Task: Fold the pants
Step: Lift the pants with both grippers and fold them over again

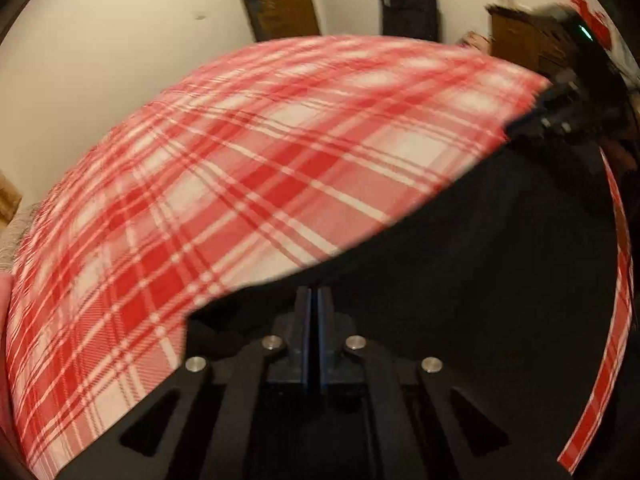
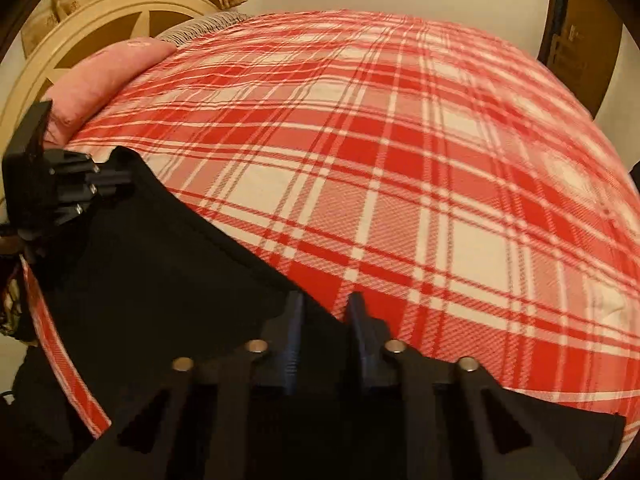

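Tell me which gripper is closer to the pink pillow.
Left. The left gripper is right beside the pink pillow; the right gripper is farther away along the black pants.

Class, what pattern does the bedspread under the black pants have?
Red and white plaid bedspread, clearest in the right wrist view.

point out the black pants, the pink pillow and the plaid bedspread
black pants point(image 2: 160, 264), right wrist view, middle of the cloth
pink pillow point(image 2: 108, 76), right wrist view, its top
plaid bedspread point(image 1: 200, 184), left wrist view, bare middle

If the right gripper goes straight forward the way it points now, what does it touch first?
Probably the black pants' edge, which crosses just ahead of the right gripper, its jaws apart. Beyond that lies only the red plaid bed cover. Depth is hard to judge.
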### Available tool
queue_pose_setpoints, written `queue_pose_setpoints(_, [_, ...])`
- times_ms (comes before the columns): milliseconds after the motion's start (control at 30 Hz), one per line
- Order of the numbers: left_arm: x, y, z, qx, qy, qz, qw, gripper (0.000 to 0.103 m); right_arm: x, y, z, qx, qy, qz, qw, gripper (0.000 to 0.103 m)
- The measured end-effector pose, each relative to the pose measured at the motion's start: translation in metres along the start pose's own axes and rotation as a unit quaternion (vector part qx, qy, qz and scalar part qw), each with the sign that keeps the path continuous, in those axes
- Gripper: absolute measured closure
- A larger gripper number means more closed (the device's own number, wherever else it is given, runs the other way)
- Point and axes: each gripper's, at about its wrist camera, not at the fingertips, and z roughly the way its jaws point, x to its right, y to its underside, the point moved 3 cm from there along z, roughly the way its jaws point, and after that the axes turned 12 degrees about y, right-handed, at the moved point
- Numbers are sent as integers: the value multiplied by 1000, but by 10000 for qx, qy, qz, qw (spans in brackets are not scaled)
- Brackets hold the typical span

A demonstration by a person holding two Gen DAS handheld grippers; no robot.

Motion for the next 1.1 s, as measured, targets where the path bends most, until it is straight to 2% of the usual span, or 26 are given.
queue_pose_setpoints(67, [-14, -5, -8, 251, -41, -281, 9993, 99, 2, 0, 0, 23, 66, 61, 10000, 83])
queue_pose_setpoints(133, [-21, -3, -1, 129, -9, -357, 9993, 99, 4, 4, 9, -30, 235, 81, 9997, 83])
queue_pose_setpoints(200, [-21, 4, 4, 23, 2, -375, 9993, 98, 5, 4, 7, 91, 269, 125, 9995, 79])
queue_pose_setpoints(300, [-21, 8, -5, 216, -75, -463, 9987, 93, 7, 3, -8, 294, 328, 292, 9986, 78])
queue_pose_setpoints(367, [-21, 6, -21, 534, -136, -598, 9967, 93, 1, 5, -28, 560, 122, 270, 9980, 77])
queue_pose_setpoints(467, [-7, 2, -38, 788, 139, -706, 9943, 93, -27, 14, -43, 600, -377, 3, 9975, 73])
queue_pose_setpoints(533, [11, 2, -34, 729, 376, -566, 9950, 89, -45, 20, -35, 346, -630, -143, 9973, 72])
queue_pose_setpoints(567, [19, 2, -28, 646, 383, -462, 9961, 87, -51, 20, -26, 254, -533, -194, 9981, 72])
queue_pose_setpoints(600, [30, 4, -13, 429, 268, -305, 9983, 83, -50, 20, -13, 175, -266, -155, 9994, 72])
queue_pose_setpoints(667, [34, 7, 11, 37, 97, -231, 9997, 82, -40, 14, -3, 243, -460, 237, 9984, 72])
queue_pose_setpoints(733, [30, 6, 14, 160, 30, -372, 9992, 82, -30, 10, -3, 247, -632, 603, 9959, 72])
queue_pose_setpoints(800, [24, 3, 5, 270, 46, -608, 9978, 83, -33, 12, -13, 336, -302, 412, 9981, 72])
queue_pose_setpoints(867, [25, 3, -12, 522, 215, -710, 9959, 79, -34, 17, -24, 358, -318, 279, 9985, 71])
queue_pose_setpoints(900, [31, 4, -21, 645, 268, -700, 9951, 73, -35, 22, -30, 379, -449, 252, 9980, 66])
queue_pose_setpoints(933, [37, 5, -26, 729, 300, -683, 9945, 60, -36, 28, -35, 394, -517, 231, 9976, 63])
queue_pose_setpoints(967, [40, 6, -26, 778, 331, -675, 9941, 52, -37, 36, -36, 388, -473, 229, 9979, 55])
queue_pose_setpoints(1000, [44, 8, -24, 796, 349, -663, 9940, 37, -36, 42, -31, 302, -335, 235, 9987, 50])
queue_pose_setpoints(1033, [48, 11, -16, 715, 309, -643, 9949, 33, -37, 45, -22, 192, -178, 208, 9994, 50])
queue_pose_setpoints(1100, [50, 16, 5, 385, 193, -719, 9965, 33, -39, 47, -18, 518, -50, 116, 9986, 49])
